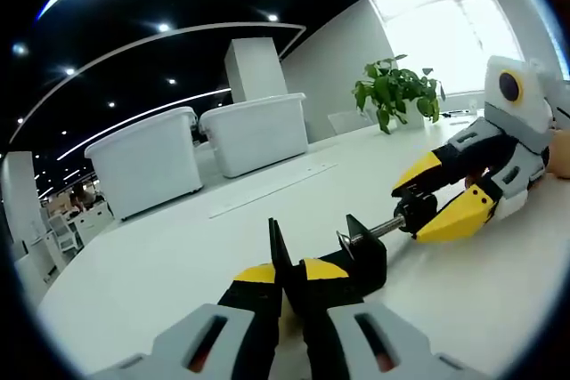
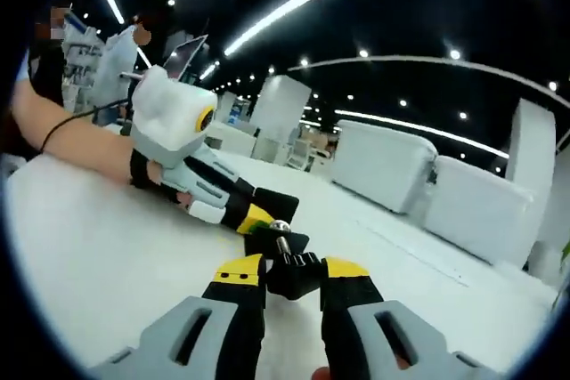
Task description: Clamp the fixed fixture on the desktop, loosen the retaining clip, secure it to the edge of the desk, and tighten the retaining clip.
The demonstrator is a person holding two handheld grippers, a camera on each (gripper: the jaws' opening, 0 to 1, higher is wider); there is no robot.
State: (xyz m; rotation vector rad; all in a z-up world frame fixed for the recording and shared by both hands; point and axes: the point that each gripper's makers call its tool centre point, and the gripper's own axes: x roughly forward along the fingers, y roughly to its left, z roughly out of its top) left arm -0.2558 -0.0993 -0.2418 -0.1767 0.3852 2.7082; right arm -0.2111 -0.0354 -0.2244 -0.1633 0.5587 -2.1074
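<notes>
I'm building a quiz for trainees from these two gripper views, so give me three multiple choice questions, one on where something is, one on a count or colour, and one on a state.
1. Where does the black clamp fixture sit?
A. On the white desk between the two tools
B. Inside a storage bin
C. Beside the potted plant

2. How many white storage bins stand at the far side of the desk?
A. One
B. Two
C. Four

3. What is the right tool doing?
A. Hanging open above the desk
B. Closed on the clamp's screw knob
C. Holding the plant

Answers:
1 A: in the left gripper view the left tool grips the fixture's body on the desk, the other tool holding its screw end.
2 B: one bin and a second bin stand side by side.
3 B: its jaws pinch the screw knob.
</notes>
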